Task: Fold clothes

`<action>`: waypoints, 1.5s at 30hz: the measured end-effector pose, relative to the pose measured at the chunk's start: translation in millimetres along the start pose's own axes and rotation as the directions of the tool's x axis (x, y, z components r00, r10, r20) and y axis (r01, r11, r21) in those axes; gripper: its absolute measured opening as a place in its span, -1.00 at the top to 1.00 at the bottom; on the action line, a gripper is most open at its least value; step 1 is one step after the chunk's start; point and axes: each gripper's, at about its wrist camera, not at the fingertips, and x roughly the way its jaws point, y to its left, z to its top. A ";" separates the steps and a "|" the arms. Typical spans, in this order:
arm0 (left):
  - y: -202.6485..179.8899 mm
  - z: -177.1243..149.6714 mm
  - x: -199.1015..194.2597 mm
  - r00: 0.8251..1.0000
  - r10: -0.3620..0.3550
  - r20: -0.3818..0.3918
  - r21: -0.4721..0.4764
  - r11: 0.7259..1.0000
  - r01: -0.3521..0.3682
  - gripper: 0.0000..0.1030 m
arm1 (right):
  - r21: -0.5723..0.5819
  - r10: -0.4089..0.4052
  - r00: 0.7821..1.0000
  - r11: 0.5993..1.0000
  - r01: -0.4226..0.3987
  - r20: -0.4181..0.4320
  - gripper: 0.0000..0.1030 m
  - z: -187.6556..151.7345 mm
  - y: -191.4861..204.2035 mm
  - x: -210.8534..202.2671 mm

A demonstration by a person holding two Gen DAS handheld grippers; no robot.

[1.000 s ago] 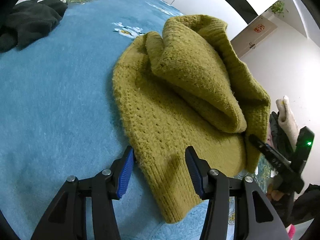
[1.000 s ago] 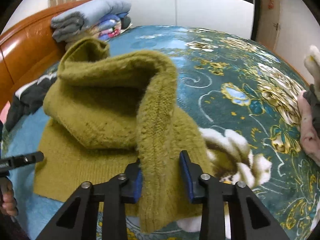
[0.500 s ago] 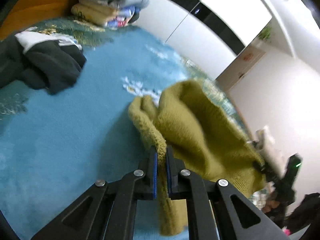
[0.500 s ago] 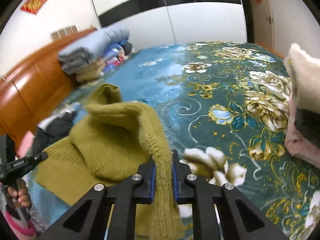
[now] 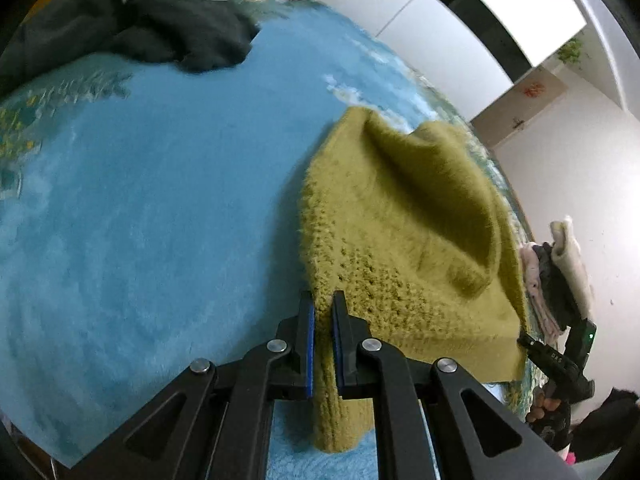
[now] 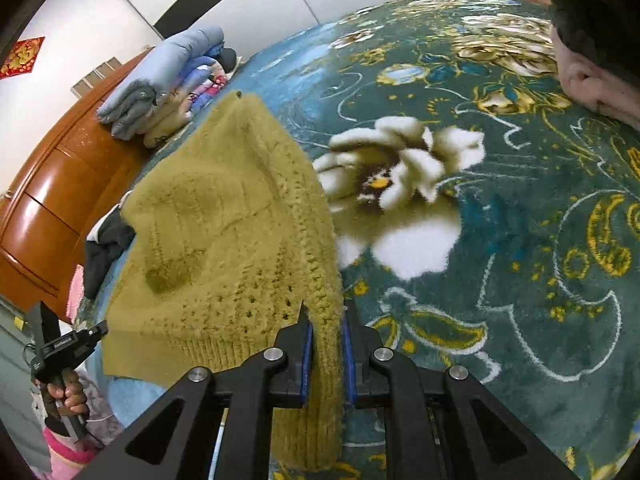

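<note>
An olive-green knitted sweater [image 5: 400, 216] hangs stretched above the blue bedspread [image 5: 140, 200], held up by two corners. My left gripper [image 5: 323, 320] is shut on its near left edge, and a strip of ribbed hem hangs down between the jaws. In the right wrist view the same sweater [image 6: 224, 232] spreads to the left, and my right gripper [image 6: 326, 332] is shut on its right edge. The other gripper [image 6: 68, 344] shows at the far left there, in a person's hand [image 6: 66, 394].
A dark garment [image 5: 152, 24] lies crumpled at the back left of the bed. Folded quilts [image 6: 168, 80] are stacked against the wooden headboard [image 6: 52, 200]. More clothes [image 6: 592, 48] are piled at the right. The floral blanket [image 6: 520, 220] spreads to the right.
Both grippers have closed on the sweater's edges and raised it off the bed. The heap has been pulled out into a wider, flatter sheet between them.
</note>
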 end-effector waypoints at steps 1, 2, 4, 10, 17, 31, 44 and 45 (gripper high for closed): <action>-1.0 7.8 -0.5 1.000 -0.013 0.007 0.009 1.000 0.013 0.84 | -0.012 0.008 1.000 1.000 -0.008 0.008 0.66 1.7 1.8 -2.8; 0.3 14.0 -2.4 1.000 -0.026 0.014 0.016 1.000 0.025 0.84 | -0.020 0.013 1.000 1.000 -0.013 0.021 0.66 3.1 3.4 -6.8; 9.9 19.5 -11.2 0.999 -0.044 0.030 0.027 0.999 0.043 0.83 | -0.032 0.026 0.999 0.999 -0.024 0.044 0.65 3.9 6.2 -16.1; 17.0 40.4 -29.7 0.995 -0.017 0.097 0.065 0.998 0.011 0.55 | -0.098 0.026 0.991 0.995 -0.013 0.131 -0.01 31.5 19.8 -40.4; -6.5 103.0 28.2 1.000 0.001 0.020 0.119 0.993 -0.003 0.50 | -0.198 0.096 0.993 0.977 -0.081 0.063 -0.28 103.5 66.1 11.6; -13.8 176.6 115.8 0.985 0.008 -0.172 0.163 0.986 0.020 0.22 | -0.235 0.017 0.988 0.971 -0.053 -0.154 0.43 174.6 83.5 136.6; -48.0 189.5 101.6 1.000 0.001 -0.025 0.176 0.984 0.003 0.82 | -0.180 0.014 0.994 0.983 -0.033 -0.107 0.78 180.8 91.4 125.6; -53.3 189.6 77.4 0.997 -0.049 0.061 0.202 0.979 0.036 0.82 | -0.175 0.024 0.997 0.984 -0.036 -0.067 0.78 184.1 89.8 111.0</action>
